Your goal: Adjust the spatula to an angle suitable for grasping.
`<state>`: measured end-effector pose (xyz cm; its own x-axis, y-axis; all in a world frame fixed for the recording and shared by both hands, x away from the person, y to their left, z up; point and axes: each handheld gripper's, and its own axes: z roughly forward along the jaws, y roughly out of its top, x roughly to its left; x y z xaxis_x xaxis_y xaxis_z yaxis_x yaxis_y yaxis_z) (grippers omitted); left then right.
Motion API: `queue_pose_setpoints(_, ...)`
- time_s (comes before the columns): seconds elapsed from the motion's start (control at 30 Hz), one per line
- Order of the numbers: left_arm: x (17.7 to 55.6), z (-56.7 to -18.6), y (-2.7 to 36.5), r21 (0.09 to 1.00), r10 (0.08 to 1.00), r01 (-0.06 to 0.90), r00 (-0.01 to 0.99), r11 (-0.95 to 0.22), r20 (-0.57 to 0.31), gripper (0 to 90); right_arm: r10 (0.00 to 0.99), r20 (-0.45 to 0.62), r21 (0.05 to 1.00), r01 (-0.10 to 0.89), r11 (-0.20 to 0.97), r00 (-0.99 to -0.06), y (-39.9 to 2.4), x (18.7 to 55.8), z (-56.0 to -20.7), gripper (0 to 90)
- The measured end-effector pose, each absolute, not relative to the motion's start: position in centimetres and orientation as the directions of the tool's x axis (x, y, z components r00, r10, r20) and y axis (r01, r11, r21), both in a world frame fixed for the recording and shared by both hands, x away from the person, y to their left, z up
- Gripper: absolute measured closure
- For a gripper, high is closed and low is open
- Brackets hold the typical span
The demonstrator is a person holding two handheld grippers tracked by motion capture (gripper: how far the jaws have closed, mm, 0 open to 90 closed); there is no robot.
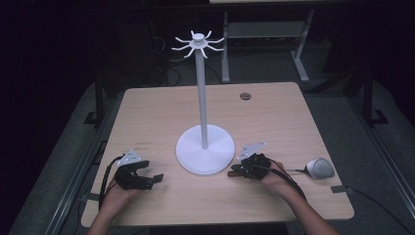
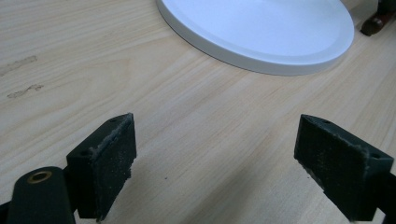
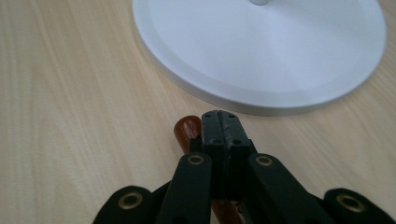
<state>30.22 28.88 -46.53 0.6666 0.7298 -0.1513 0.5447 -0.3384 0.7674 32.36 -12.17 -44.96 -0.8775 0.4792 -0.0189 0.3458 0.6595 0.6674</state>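
Near the surface's [image 1: 147, 112] front edge, the left tool [image 1: 147, 172] rests with its 2 jaws wide apart and nothing between them. The right tool [image 1: 236, 170] rests with jaws pressed together, a reddish-brown wooden handle [image 3: 187, 130] lying against them, though whether it is gripped cannot be told. A grey-headed utensil [image 1: 320, 168] lies near the right edge; mid-surface stands the white stand [image 1: 204, 149], its round base between both tools and 1 pole rising to a hooked crown.

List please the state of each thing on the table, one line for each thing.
White stand: upright on the table, hooks at top bare.
Left claw: open, holding nothing, resting on the table.
Right claw: shut on a brown wooden handle, beside the stand's base.
Grey rounded object: lying near the table's right edge; what it is, I cannot tell.
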Motion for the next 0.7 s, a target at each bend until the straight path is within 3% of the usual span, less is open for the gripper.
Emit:
queue_pose_setpoints(0.27, 30.2, -46.5, 28.9, 0.767, 0.730, 0.544, 0.667, -0.340, -0.150, 12.5, 0.520, -0.026, 0.669, 0.372, 0.644, -0.854, -13.1, 32.9, -45.0, 90.0)
queue_pose_setpoints(0.7, 30.2, -46.5, 28.9, 0.769, 0.730, 0.540, 0.668, -0.343, -0.144, 12.5, 0.438, 0.014, 0.678, 0.330, 0.657, -0.899, -12.6, 31.8, -45.0, 90.0)
